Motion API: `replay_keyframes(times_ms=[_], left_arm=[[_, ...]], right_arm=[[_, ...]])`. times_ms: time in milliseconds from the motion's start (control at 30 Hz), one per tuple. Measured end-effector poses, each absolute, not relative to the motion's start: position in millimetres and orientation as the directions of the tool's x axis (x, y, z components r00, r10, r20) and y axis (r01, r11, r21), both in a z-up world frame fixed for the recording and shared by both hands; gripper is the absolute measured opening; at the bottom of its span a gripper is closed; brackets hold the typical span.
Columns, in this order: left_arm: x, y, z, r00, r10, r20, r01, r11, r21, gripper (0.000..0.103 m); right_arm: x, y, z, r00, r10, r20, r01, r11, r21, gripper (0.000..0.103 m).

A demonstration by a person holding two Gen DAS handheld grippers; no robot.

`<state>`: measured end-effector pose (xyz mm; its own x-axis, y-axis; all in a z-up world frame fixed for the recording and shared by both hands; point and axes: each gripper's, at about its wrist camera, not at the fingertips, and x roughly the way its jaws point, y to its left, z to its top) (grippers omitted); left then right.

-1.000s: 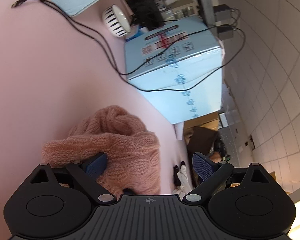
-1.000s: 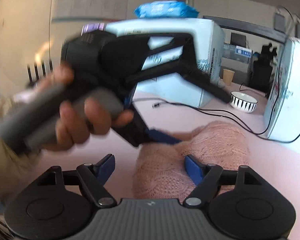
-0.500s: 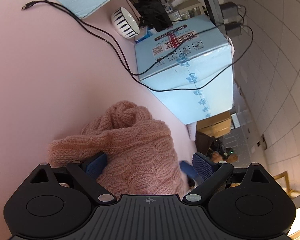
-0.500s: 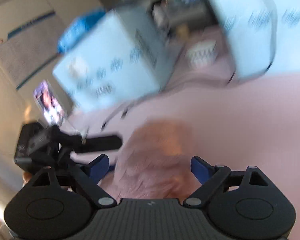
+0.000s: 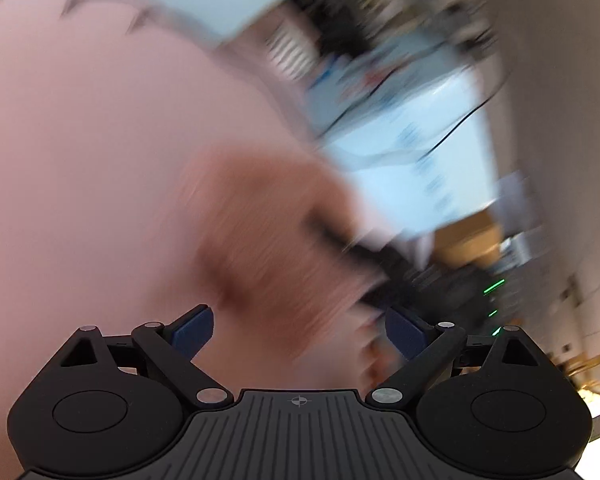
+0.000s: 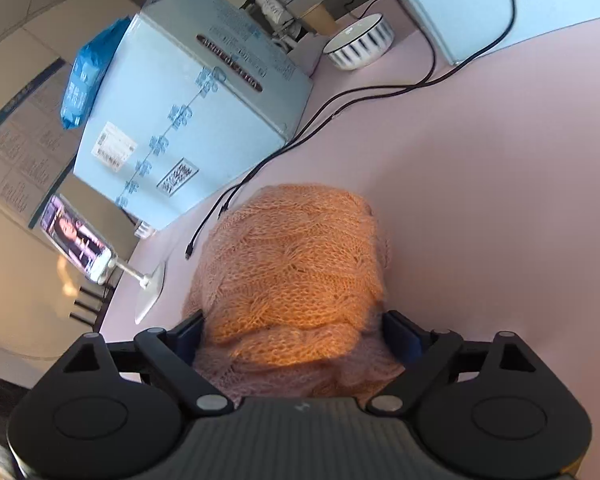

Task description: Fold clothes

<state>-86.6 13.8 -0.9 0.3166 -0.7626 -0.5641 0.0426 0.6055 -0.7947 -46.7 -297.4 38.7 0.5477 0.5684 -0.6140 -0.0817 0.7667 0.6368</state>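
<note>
Sweater first: the peach-orange cable-knit sweater (image 6: 296, 264) sits bunched in a rounded heap on the pale pink counter (image 6: 480, 200), centre to lower centre of the right wrist view, running down between my right hand-held gripper (image 6: 294, 334) fingers. No flat panels, no clean fold lines visible, so I judge folding barely begun; spreading it out and every fold are left. Right jaws are opening, knit between them and bulging against the blue pads (image 6: 190, 334), looks like loose contact, not a clamp. Left hand-held gripper (image 5: 300, 330) jaws stand wide apart, nothing pinched; a pinkish smear of the sweater lies just ahead in centre frame.

Hard to read: left wrist view is heavily motion-blurred, a dark streak right of centre can't be identified. Sleeves, collar and hem are tucked out of sight, the near edge of the heap is hidden under the gripper body. Upper frame: light blue cardboard box (image 6: 188, 120), striped white bowl (image 6: 360, 42), black cables (image 6: 340, 104).
</note>
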Motion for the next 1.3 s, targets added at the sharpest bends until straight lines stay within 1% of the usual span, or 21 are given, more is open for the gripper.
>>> replay_keyframes(times_ms=[67,200,400,533,600,667,733,800,867,1000,1033,1100,1133,1167,1200,1300], left_arm=[[-84,11,-8,0.327,-0.774,-0.542,0.048,0.586,-0.809,0.097],[-70,3,-9,0.314,-0.776,-0.547,0.065,0.593,-0.803,0.097],[-53,-6,-9,0.312,-0.774,-0.552,0.071,0.598,-0.799,0.098],[-53,-7,-9,0.291,-0.774,-0.563,0.074,0.605,-0.793,0.098],[-55,-7,-7,0.261,-0.777,-0.572,0.076,0.608,-0.790,0.098],[-56,-8,-4,0.236,-0.791,-0.565,0.082,0.596,-0.799,0.098],[-57,-8,0,0.228,-0.797,-0.559,0.092,0.589,-0.803,0.098],[-59,-9,6,0.234,-0.800,-0.553,0.109,0.587,-0.802,0.098],[-61,-8,10,0.233,-0.810,-0.538,0.123,0.574,-0.810,0.098],[-62,-7,17,0.232,-0.821,-0.522,0.141,0.559,-0.817,0.098],[-61,-8,18,0.236,-0.817,-0.527,0.151,0.566,-0.810,0.098],[-53,-11,14,0.251,-0.782,-0.571,0.146,0.614,-0.776,0.098],[-46,-13,8,0.252,-0.762,-0.596,0.108,0.634,-0.765,0.098],[-40,-14,1,0.248,-0.760,-0.601,0.077,0.634,-0.769,0.098],[-34,-14,-6,0.244,-0.771,-0.588,0.063,0.618,-0.784,0.102],[-25,-15,-11,0.239,-0.789,-0.566,0.039,0.590,-0.806,0.102]], right_arm=[[-51,-306,38,0.570,0.565,-0.596,-0.072,0.757,0.649,0.095],[-53,-321,42,0.635,0.548,-0.544,-0.069,0.743,0.666,0.097],[-49,-325,49,0.671,0.530,-0.519,-0.094,0.754,0.650,0.098],[-48,-329,56,0.663,0.562,-0.494,-0.116,0.730,0.674,0.098],[-44,-335,59,0.677,0.535,-0.506,-0.087,0.741,0.666,0.099],[-35,-336,53,0.652,0.530,-0.542,-0.047,0.742,0.668,0.100],[-25,-333,40,0.588,0.582,-0.561,-0.034,0.711,0.702,0.101],[-19,-328,26,0.531,0.638,-0.558,-0.032,0.673,0.739,0.101],[-20,-321,27,0.543,0.624,-0.562,-0.054,0.694,0.718,0.099],[-21,-322,25,0.549,0.627,-0.552,-0.052,0.685,0.726,0.089],[-21,-323,24,0.548,0.632,-0.548,-0.052,0.680,0.731,0.087],[-21,-324,22,0.540,0.650,-0.535,-0.055,0.661,0.748,0.083],[-21,-324,21,0.537,0.658,-0.529,-0.056,0.653,0.756,0.082],[-20,-324,20,0.533,0.666,-0.521,-0.056,0.643,0.764,0.081],[-20,-325,18,0.531,0.674,-0.513,-0.058,0.633,0.772,0.081],[-19,-328,16,0.525,0.687,-0.503,-0.063,0.620,0.782,0.081]])
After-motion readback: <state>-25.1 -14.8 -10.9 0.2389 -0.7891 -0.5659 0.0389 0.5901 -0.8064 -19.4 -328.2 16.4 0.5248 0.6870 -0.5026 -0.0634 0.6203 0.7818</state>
